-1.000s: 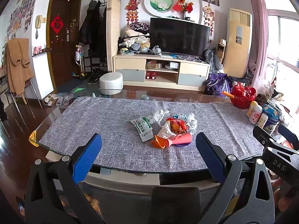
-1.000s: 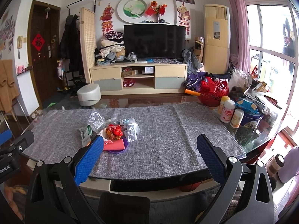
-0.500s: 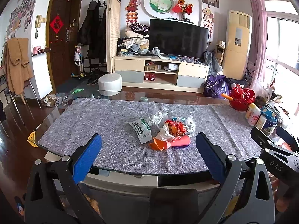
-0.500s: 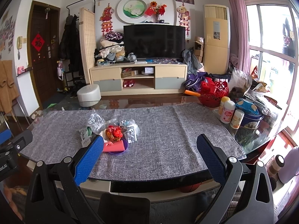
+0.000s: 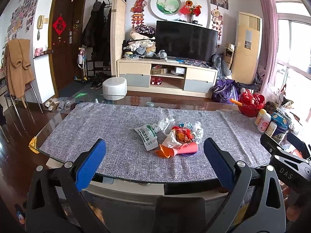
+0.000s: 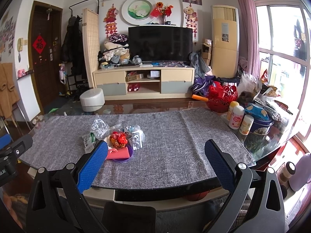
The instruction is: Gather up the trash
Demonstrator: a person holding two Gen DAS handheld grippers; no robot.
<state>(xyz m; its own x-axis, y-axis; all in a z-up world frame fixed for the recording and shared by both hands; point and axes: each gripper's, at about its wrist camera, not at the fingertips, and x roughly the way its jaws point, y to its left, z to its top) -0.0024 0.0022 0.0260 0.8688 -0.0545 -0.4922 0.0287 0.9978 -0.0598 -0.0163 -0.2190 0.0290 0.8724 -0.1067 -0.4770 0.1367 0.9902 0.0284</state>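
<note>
A heap of trash lies on the grey table mat (image 5: 120,128): a white and green wrapper (image 5: 147,136), crumpled clear plastic (image 5: 164,121), a red and orange crumpled wrapper (image 5: 182,133), white paper, an orange scrap (image 5: 165,152) and a pink roll (image 5: 187,148) on a purple lid. The heap also shows in the right wrist view (image 6: 118,139). My left gripper (image 5: 154,161) is open and empty, just short of the heap at the table's near edge. My right gripper (image 6: 155,161) is open and empty, with the heap by its left finger.
A red basket (image 6: 221,99), several bottles (image 6: 236,117) and a blue tin (image 6: 260,125) crowd the table's right end. A TV cabinet (image 5: 167,77) and a white stool (image 5: 114,88) stand beyond the table. The glass table edge (image 5: 155,180) runs below the grippers.
The left gripper has risen a little, so the heap sits slightly higher in its view. The right gripper has hardly moved. Both stay open.
</note>
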